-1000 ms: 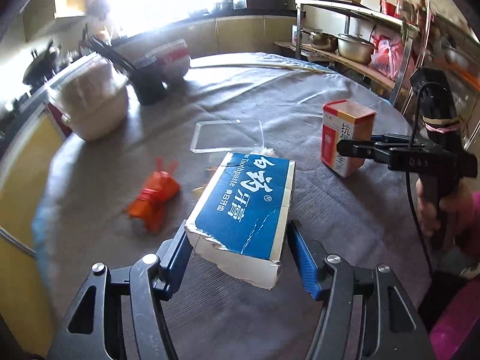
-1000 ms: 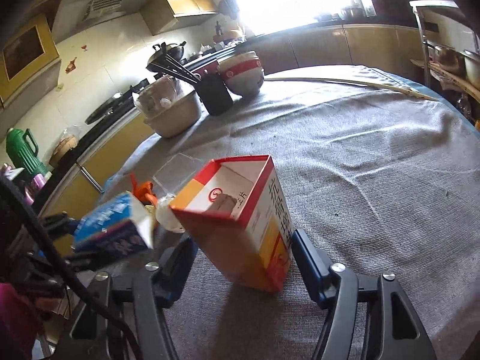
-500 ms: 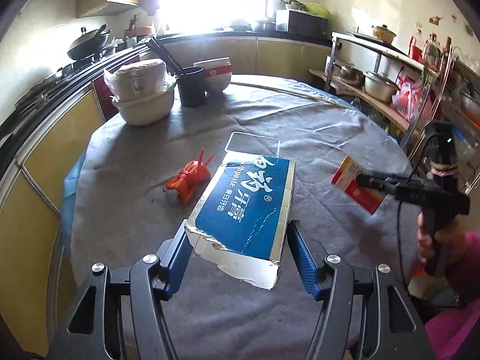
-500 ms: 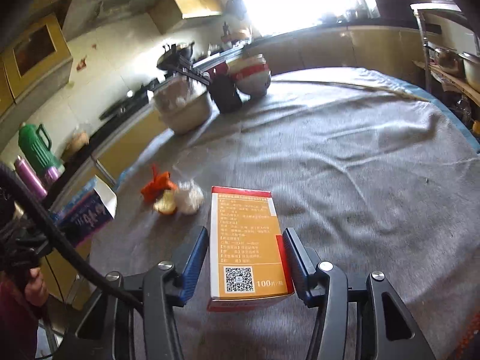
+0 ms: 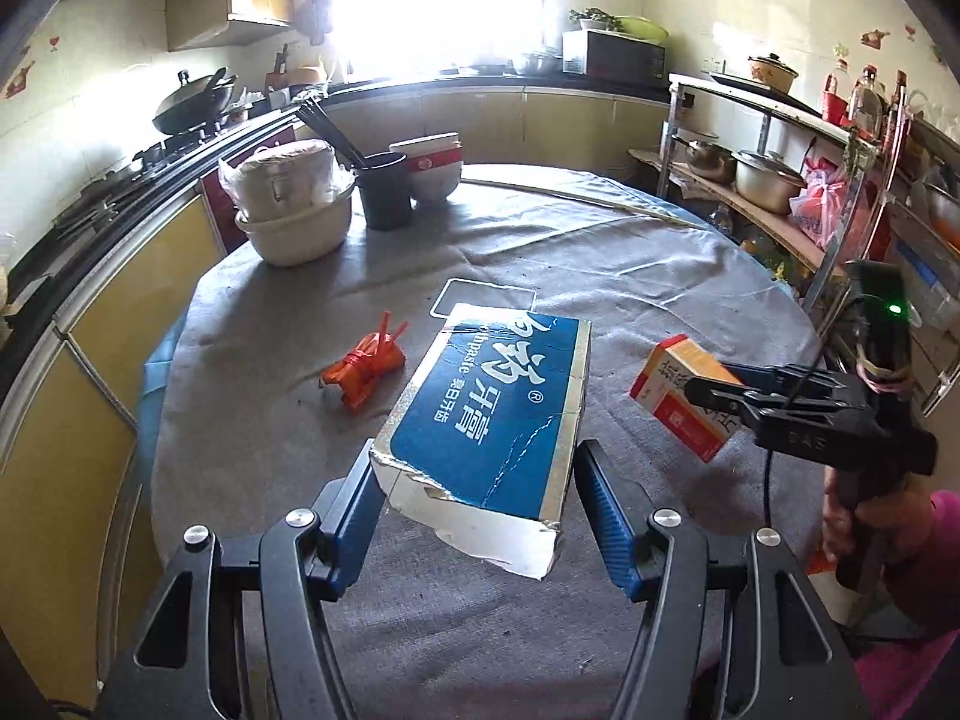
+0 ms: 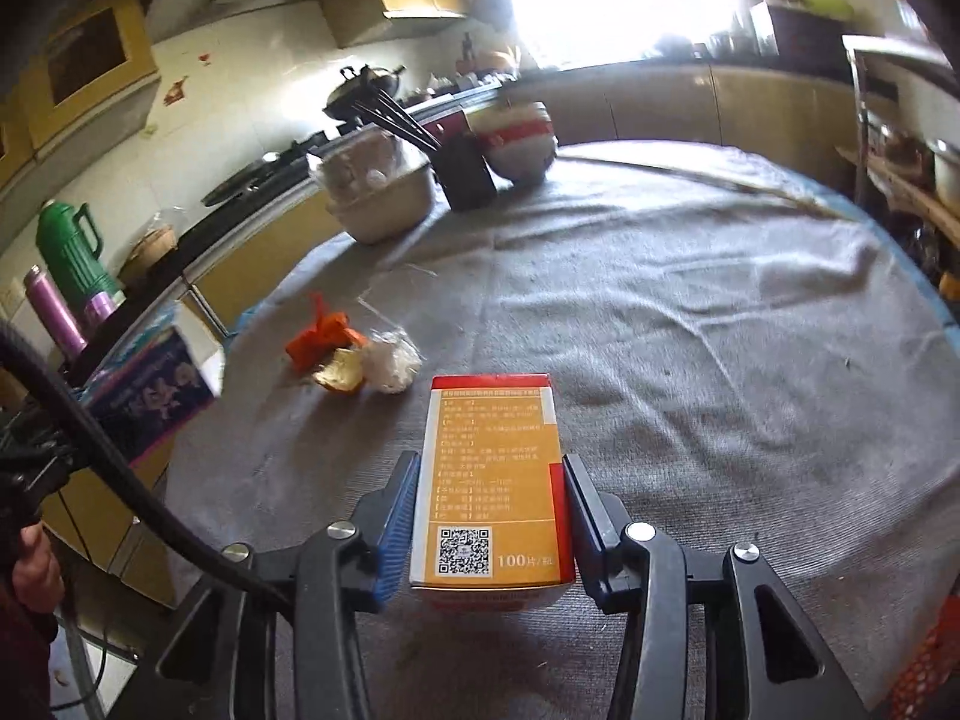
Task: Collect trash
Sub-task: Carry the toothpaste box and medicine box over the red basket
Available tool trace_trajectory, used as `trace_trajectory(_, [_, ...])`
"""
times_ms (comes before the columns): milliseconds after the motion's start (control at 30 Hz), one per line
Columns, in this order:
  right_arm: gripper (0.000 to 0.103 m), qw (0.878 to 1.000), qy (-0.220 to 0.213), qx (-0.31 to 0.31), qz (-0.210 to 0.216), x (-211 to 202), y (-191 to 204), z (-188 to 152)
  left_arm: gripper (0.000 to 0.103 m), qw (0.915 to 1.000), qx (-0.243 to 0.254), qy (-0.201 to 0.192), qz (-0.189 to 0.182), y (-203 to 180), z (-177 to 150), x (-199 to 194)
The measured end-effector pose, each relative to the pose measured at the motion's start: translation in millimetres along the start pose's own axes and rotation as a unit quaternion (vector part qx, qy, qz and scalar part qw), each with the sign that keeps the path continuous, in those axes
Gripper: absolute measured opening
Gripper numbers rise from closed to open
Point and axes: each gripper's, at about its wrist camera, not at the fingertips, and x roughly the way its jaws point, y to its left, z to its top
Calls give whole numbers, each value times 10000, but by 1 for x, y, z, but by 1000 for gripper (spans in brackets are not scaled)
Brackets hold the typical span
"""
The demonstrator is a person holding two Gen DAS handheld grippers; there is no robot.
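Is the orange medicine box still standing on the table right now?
No, the orange medicine box is clamped between the right gripper's blue pads and held up off the grey tablecloth.

A torn blue toothpaste box point(image 5: 486, 414) is held tilted above the desk point(image 5: 600, 276). At its 3 o'clock, an orange-red medicine box point(image 6: 492, 480) is lifted too. At 9 o'clock, an orange wrapper point(image 5: 363, 363) lies crumpled.
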Motion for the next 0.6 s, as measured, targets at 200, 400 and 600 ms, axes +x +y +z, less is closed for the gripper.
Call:
trace_trajectory(200, [49,9995,-287,-145,-49,-29,9,-1,65,9989,-88,130,440,-6,4,-3])
trace_trajectory(400, [49,9985,-541,-122,-25,-58,10,0,65,9966,-42,147,814,-15,9,-10])
trace_trajectory(600, [49,9974,-710,-136,-24,-81,10,-2,65,9955,171,105,925,-35,12,-16])
